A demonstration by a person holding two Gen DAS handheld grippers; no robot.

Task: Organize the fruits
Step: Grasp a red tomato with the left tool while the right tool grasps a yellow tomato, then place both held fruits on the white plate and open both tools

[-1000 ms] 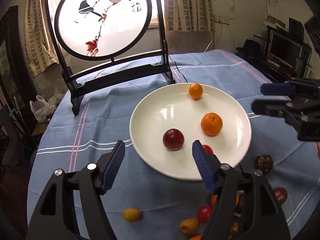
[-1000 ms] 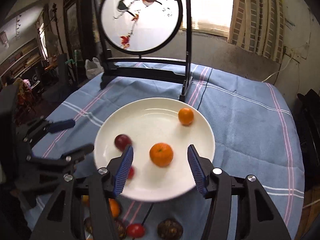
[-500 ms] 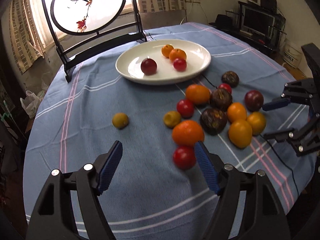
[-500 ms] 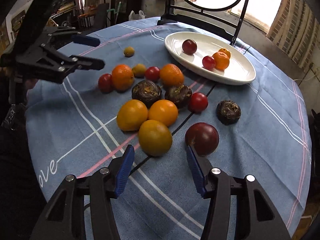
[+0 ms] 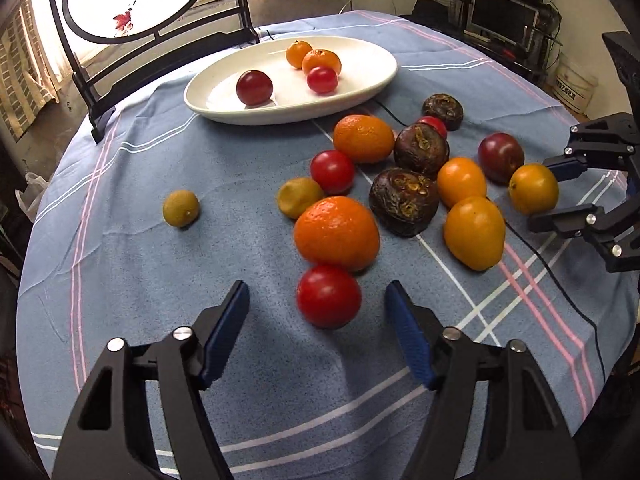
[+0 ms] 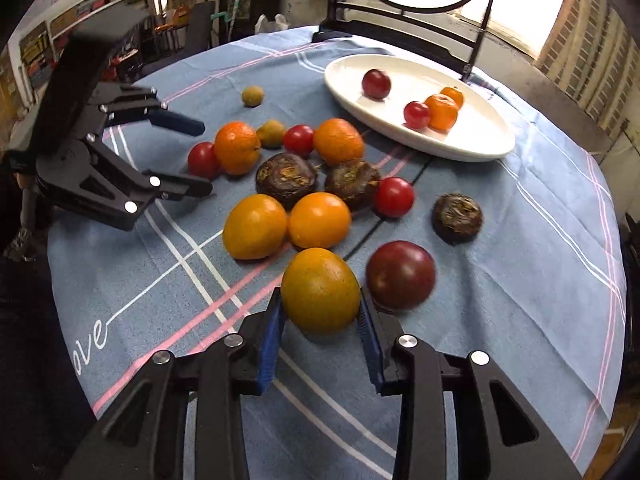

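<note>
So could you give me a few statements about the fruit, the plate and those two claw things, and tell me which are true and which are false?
1. The white oval plate holds four fruits. True.
2. The right gripper has its fingers on either side of a yellow-orange round fruit. True.
3. The left gripper is clamped on the red cherry tomato. False: its fingers stand wide apart, the tomato lying free between them.
4. The small yellow-green fruit sits in the plate. False: it lies alone on the blue striped tablecloth.
5. Three dark brown wrinkled fruits lie on the cloth. True.
</note>
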